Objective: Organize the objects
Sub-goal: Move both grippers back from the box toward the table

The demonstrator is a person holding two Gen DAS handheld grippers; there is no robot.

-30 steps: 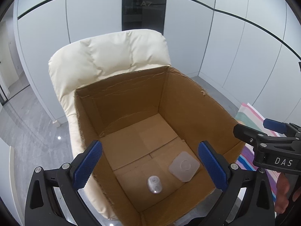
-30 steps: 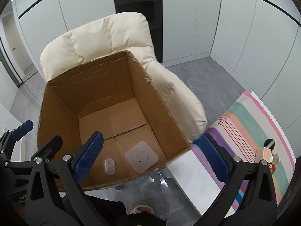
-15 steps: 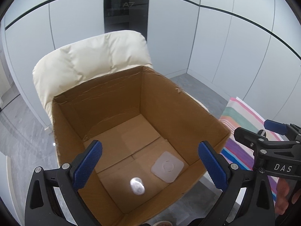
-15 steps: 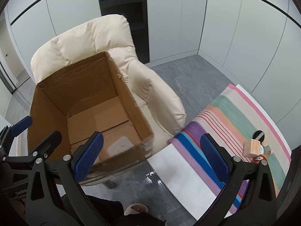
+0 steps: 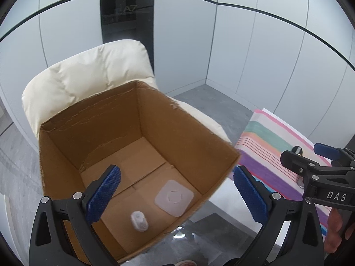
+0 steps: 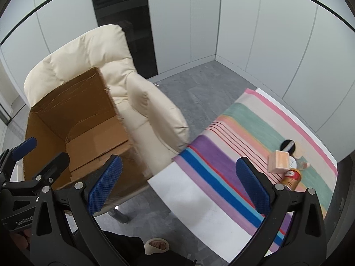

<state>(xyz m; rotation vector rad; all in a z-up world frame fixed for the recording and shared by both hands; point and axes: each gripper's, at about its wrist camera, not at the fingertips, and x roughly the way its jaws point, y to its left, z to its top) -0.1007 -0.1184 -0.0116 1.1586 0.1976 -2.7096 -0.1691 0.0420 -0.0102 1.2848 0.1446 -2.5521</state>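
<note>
- Since a second ago I've swung both tools off to the right: the cardboard box [image 5: 124, 155] has slid left in both views, and the striped cloth [image 6: 255, 146] with its leftover bits now fills the right wrist view.
- Left gripper [image 5: 177, 196] is spread wide with nothing between the pads, hovering over the near edge of the box.
- Right gripper [image 6: 178, 186] is just as wide and empty too, hanging above the near, bare end of the table.
- Already in the box: a flat square lid [image 5: 174, 197] and a small clear case [image 5: 139, 221], both lying on the bottom, close together but not touching.
- Still out on the cloth, bunched at the far right: a peach box [image 6: 279, 161], a black round thing [image 6: 287, 145], a brown-gold bottle [image 6: 291, 178] on its side, plus a couple of small white or clear bits I can't make out.
- The bit that matters: that cluster sits ahead and to the right of my right gripper, well apart from it, and further again from the left one, so I reckon the right hand is the one to go.
- The bottle is the nearest piece, just off my right pad in the view, and its long axis seems to point roughly toward me, so I'd probably close across its body.
</note>
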